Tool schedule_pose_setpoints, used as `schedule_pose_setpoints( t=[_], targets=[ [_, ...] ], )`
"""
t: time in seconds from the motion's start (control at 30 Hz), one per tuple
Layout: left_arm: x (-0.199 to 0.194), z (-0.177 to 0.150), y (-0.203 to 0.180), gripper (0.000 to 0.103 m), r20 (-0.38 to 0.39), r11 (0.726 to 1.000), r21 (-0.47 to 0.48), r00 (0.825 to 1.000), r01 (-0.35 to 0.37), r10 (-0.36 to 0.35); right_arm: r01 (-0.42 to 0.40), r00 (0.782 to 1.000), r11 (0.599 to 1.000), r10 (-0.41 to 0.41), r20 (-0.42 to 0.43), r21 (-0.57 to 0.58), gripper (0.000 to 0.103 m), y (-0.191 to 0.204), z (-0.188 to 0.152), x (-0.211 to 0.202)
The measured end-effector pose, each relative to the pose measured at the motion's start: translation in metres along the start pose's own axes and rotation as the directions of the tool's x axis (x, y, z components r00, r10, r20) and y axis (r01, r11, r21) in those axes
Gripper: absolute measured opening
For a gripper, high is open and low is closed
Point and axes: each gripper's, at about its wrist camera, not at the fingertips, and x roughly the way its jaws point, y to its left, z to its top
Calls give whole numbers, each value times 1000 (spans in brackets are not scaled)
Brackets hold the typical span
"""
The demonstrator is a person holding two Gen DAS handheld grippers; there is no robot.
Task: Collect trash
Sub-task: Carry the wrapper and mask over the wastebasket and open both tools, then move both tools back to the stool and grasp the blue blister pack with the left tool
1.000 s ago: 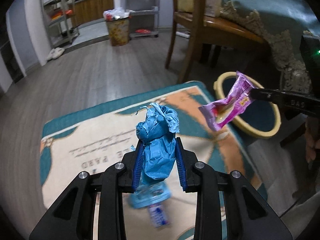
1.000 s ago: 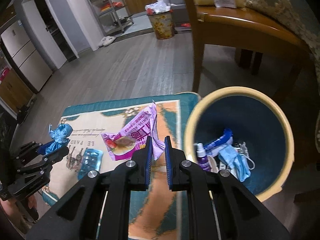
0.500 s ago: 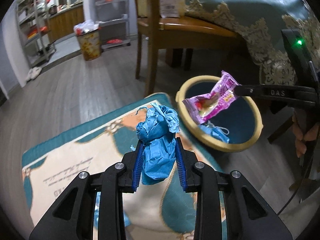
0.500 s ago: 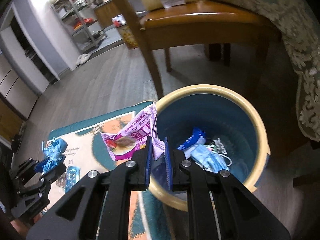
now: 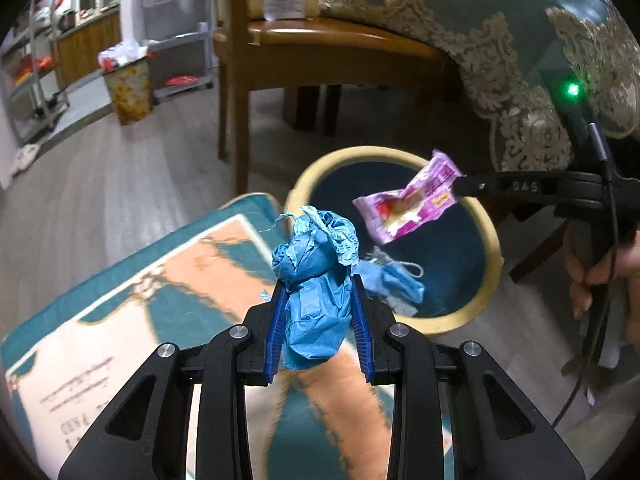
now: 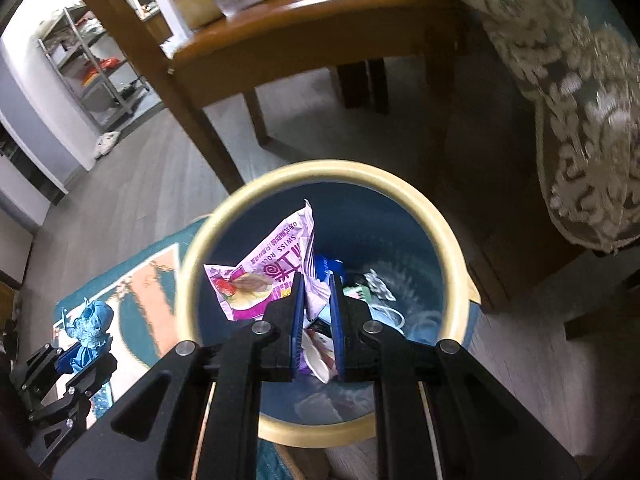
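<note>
With both loads lifted, the drop-off step is on: right gripper (image 6: 316,300) pinches the pink wrapper (image 6: 260,276) over the bin (image 6: 448,240) mouth, ready to release. Left gripper (image 5: 320,320) clamps a blue wad (image 5: 316,280) short of the rim, over the mat (image 5: 180,280); it needs more reach. Chair leg (image 5: 240,120) stands near; bin mouth is roomy.

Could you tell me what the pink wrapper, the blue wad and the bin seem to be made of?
Pink wrapper: thin printed plastic film, glossy, crinkled.
Blue wad: probably soft nonwoven or tissue-like sheet, matte, with torn, frilly edges.
Bin: likely rigid plastic, smooth cream rim, dark blue inner wall.
</note>
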Motion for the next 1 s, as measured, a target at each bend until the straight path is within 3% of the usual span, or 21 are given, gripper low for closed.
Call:
schedule_pose_setpoints(
  t=[0.43, 0.57, 0.63, 0.73, 1.0],
  targets=[
    [45, 9, -44, 33, -23, 995, 29, 995, 98, -97, 63, 997, 998, -64, -34, -22, 12, -22, -3, 15],
    [44, 10, -49, 33, -7, 994, 41, 995, 97, -97, 48, 999, 999, -48, -24, -7, 14, -26, -4, 15],
    [43, 11, -48, 40, -3, 994, 37, 995, 101, -101, 38, 999, 999, -38, -24, -4, 15, -26, -4, 16],
    [46, 10, -47, 44, -19, 994, 25, 995, 103, -103, 30, 999, 1000, -30, -24, -4, 27, -26, -2, 14],
    [43, 7, -39, 44, -35, 997, 26, 997, 76, -75, 26, 999, 1000, -26, -22, -16, 27, -19, -1, 13]
  ],
)
